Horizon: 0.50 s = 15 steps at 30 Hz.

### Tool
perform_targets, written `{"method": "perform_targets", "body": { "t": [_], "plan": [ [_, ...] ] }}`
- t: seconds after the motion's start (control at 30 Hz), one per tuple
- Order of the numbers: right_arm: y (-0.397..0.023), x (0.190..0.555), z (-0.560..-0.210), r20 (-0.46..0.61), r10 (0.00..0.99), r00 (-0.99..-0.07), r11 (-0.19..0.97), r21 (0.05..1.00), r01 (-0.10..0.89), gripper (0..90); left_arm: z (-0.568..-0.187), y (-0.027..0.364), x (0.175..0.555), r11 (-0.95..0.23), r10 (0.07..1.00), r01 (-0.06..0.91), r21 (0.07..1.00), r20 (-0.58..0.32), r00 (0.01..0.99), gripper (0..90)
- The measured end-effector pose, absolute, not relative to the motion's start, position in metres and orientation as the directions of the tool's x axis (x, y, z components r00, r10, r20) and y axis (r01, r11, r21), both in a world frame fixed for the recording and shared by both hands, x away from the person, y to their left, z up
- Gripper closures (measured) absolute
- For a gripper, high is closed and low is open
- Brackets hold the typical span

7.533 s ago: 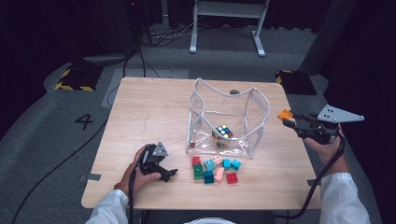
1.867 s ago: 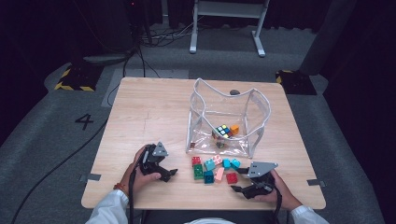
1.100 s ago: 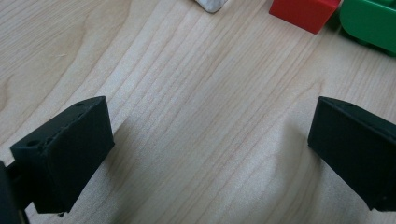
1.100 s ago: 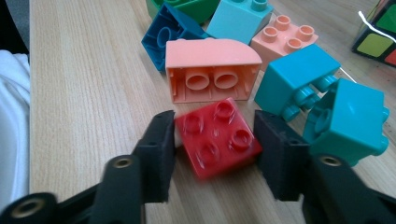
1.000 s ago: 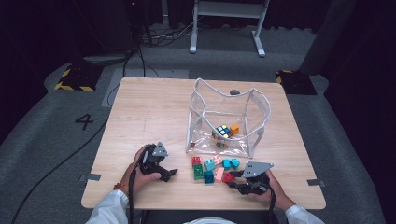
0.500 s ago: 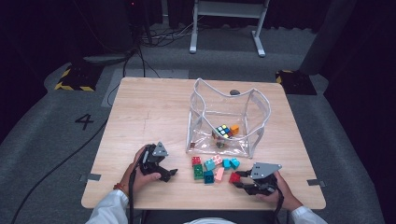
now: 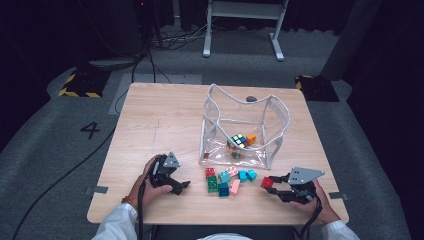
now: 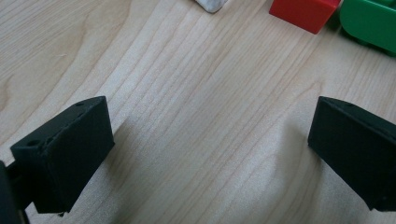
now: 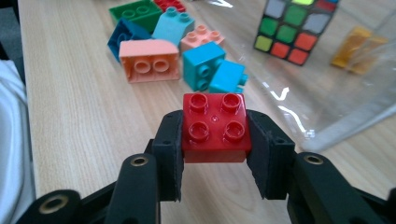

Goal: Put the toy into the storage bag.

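We hold the right gripper [image 7: 274,186] at the near right part of the counter [image 7: 160,120], and its jaws pinch a red block [image 9: 215,126] by two opposite sides. In the right gripper view the block sits studs up between the pads, clear of the wood, with four round studs showing on top. In the high view it hangs just to the right of the loose pile of blocks [image 7: 227,178], apart from it. That pile of green, blue, pink and red pieces lies on the counter directly in front of the clear bag [image 7: 270,117], which stands open with a colour cube [image 7: 239,141] and a small orange block [image 7: 251,138] inside. Our left gripper [image 7: 180,186] rests low at the near left, left of the pile, with its jaws spread wide over bare wood and nothing between them; the left gripper view shows a red piece [image 8: 303,13] and a green piece [image 8: 369,22] just beyond its tips.
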State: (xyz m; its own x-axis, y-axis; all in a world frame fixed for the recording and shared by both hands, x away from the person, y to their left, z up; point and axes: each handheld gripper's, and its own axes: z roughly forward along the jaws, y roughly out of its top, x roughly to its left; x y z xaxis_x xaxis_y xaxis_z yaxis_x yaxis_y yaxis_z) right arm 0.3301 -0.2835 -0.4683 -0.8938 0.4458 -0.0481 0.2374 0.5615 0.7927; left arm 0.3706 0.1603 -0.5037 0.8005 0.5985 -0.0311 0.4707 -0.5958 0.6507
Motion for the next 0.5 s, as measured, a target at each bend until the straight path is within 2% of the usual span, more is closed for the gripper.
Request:
{"method": "perform_targets", "body": {
  "t": [0.5],
  "plan": [
    [-0.329,0.351,-0.427,-0.097,0.594,-0.799,0.470,0.848,0.246,58.9,-0.504,0.160,0.371,-0.596,0.600,0.471,0.651,-0.030,0.800,0.2]
  ]
}}
